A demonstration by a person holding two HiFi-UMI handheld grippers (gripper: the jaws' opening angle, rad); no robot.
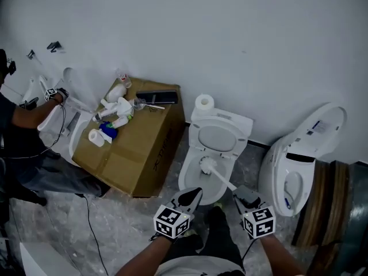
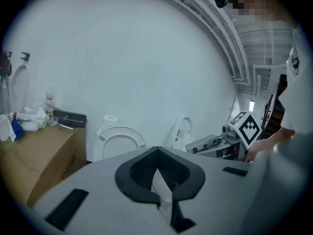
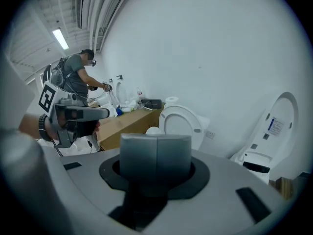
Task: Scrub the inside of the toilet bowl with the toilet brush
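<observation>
A white toilet (image 1: 214, 135) stands against the wall with its lid up. The white toilet brush (image 1: 207, 165) has its head inside the bowl (image 1: 190, 180). Its handle slants back to my right gripper (image 1: 242, 195), which is shut on it. In the right gripper view the grey jaws (image 3: 155, 153) are pressed together, with the brush head (image 3: 152, 130) and the raised lid (image 3: 180, 121) beyond them. My left gripper (image 1: 191, 196) hovers at the bowl's front rim, jaws shut and empty. In the left gripper view the left gripper (image 2: 157, 153) points at the toilet's lid (image 2: 117, 141).
A cardboard box (image 1: 135, 151) with bottles and rags on top stands left of the toilet. Another person (image 1: 26, 119) works on a toilet at far left. A second toilet (image 1: 299, 165) leans at the right, beside wooden boards (image 1: 332, 200). A paper roll (image 1: 204, 103) sits on the tank.
</observation>
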